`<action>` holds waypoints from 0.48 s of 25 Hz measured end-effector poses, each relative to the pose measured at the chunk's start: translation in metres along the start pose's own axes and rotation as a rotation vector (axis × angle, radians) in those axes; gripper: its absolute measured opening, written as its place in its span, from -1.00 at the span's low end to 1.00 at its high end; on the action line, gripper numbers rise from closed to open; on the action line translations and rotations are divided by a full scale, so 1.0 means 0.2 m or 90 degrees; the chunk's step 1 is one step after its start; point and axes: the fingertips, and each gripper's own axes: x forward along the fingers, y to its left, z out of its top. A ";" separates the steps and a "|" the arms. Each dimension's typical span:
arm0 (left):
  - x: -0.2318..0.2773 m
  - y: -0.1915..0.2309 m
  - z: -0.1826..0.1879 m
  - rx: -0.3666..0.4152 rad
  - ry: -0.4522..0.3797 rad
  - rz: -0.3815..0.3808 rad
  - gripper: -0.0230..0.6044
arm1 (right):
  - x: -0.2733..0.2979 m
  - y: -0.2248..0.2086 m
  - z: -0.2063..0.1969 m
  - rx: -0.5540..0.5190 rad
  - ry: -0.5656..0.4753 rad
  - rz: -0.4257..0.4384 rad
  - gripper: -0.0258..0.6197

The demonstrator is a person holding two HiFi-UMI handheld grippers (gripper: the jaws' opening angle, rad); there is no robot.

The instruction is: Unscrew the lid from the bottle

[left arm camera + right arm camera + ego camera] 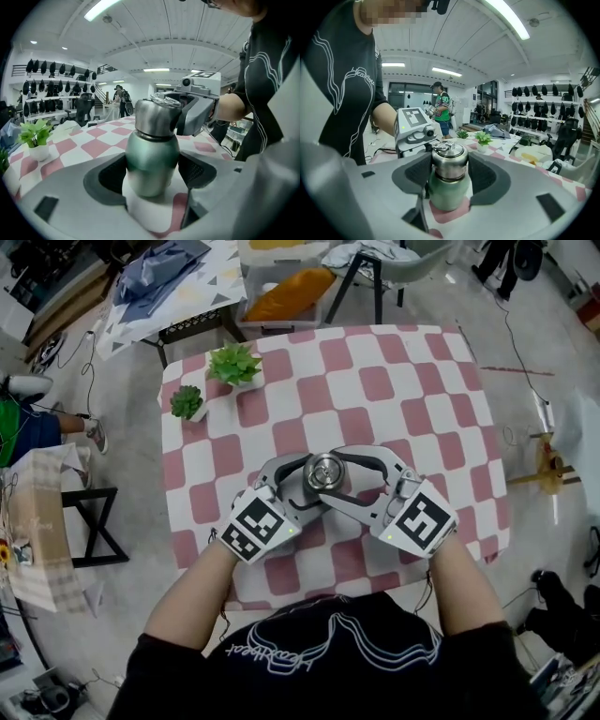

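Note:
A green bottle (152,161) with a steel lid (325,470) stands upright on the pink-and-white checked table (403,390), near its front edge. My left gripper (305,486) comes in from the left, and its pads press on the green body (447,194) below the lid. From the right, my right gripper (349,479) reaches higher, with its pads shut on the steel lid (449,161). In the left gripper view the lid (157,117) rises above my left gripper (152,173), and the right gripper (197,108) sits behind it. The right gripper view shows my right gripper (450,171) around the lid.
Two small potted plants (234,364) (187,402) stand at the table's far left corner. A chair and a table with cloth and an orange bag (291,292) lie beyond the far edge. A low stand (89,521) sits left of the table. People stand in the room behind.

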 end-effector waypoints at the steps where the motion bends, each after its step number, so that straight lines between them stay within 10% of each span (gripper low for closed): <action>1: 0.00 0.00 0.00 0.008 0.002 -0.014 0.19 | 0.00 0.00 0.00 -0.005 0.005 0.015 -0.16; 12: -0.01 0.00 -0.01 0.077 0.015 -0.162 0.19 | 0.03 0.01 0.00 -0.064 0.039 0.146 -0.16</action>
